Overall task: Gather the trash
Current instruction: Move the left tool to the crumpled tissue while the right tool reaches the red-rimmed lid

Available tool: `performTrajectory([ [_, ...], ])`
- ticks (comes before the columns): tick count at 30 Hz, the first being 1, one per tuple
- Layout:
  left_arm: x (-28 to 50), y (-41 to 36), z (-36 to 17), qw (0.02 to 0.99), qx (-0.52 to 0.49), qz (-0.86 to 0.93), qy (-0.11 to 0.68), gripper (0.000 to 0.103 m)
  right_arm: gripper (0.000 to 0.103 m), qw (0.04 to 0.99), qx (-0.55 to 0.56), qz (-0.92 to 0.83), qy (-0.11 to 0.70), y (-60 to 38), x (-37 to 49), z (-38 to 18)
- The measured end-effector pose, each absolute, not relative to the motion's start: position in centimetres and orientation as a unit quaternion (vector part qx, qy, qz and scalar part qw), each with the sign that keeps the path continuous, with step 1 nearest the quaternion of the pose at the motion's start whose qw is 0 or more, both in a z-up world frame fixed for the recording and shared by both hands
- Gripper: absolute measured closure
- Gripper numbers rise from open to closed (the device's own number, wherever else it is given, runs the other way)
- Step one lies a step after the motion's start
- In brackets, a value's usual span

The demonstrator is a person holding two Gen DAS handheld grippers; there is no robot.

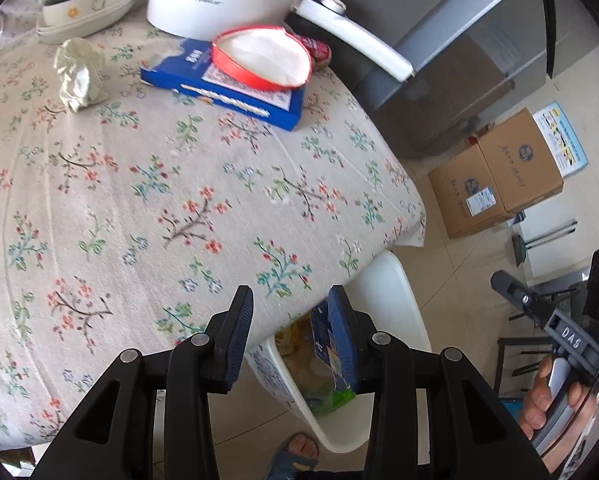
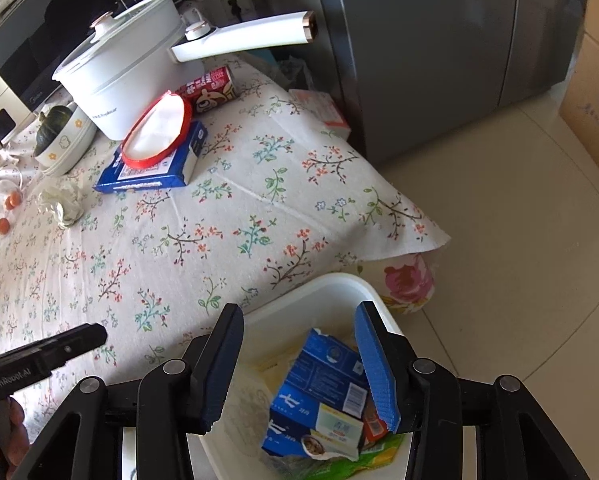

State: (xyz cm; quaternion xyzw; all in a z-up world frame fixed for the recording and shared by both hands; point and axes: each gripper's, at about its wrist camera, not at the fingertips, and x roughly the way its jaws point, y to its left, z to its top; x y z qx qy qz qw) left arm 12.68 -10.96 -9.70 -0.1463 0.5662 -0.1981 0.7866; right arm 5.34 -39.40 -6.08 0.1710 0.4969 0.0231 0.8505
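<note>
The right gripper (image 2: 299, 364) hangs over the white trash bin (image 2: 299, 312) with its two fingers spread wide and nothing between them. Straight below, inside the bin, lies one torn blue carton (image 2: 319, 392) on top of a green wrapper (image 2: 339, 466). The left gripper (image 1: 291, 332) is also spread apart and empty, poised above the near edge of the table, with the bin (image 1: 391, 280) showing under its right finger.

On the floral tablecloth (image 2: 219, 216), well away from both grippers, trash is left: one crumpled paper ball (image 2: 61, 200) on the far left, one flat blue box (image 2: 155, 168) toward the far side with one red-rimmed round lid (image 2: 155, 132) resting on top of it, and one red snack packet (image 2: 211, 88) just behind them. One pale box (image 2: 319, 110) lies at the table's far right edge.

Beyond these stand one white electric pot (image 2: 127, 76) with a long handle, a stack of flowered bowls (image 2: 65, 140) holding one dark green squash (image 2: 53, 124), and two orange round fruits (image 2: 7, 212) at the left. Two cardboard boxes (image 1: 499, 172) sit on the floor beside the grey fridge (image 2: 419, 52).
</note>
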Motion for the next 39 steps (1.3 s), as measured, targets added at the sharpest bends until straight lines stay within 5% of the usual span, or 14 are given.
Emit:
performTrajectory([
  [5,16.9,-3.9,-6.1,0.822,-0.201,-0.122,0.519,0.037,0.051,0.848,0.199,0.029,0.490,-38.8,7.2,-6.1],
  [16,25.0,4.9,-7.3,0.846,-0.196,-0.015,0.496,0.034,0.049,0.837,0.235,0.039,0.492,-36.9,12.3,-7.2],
  [36,29.5,2.0,-13.1,0.835,-0.171,-0.006,0.524,0.034,0.049,0.809,0.353,0.068,0.465,-33.5,23.8,-12.2],
  [39,29.8,2.3,-13.5,0.830,-0.181,-0.008,0.527,0.041,0.052,0.821,0.334,0.072,0.457,-32.4,25.7,-12.2],
])
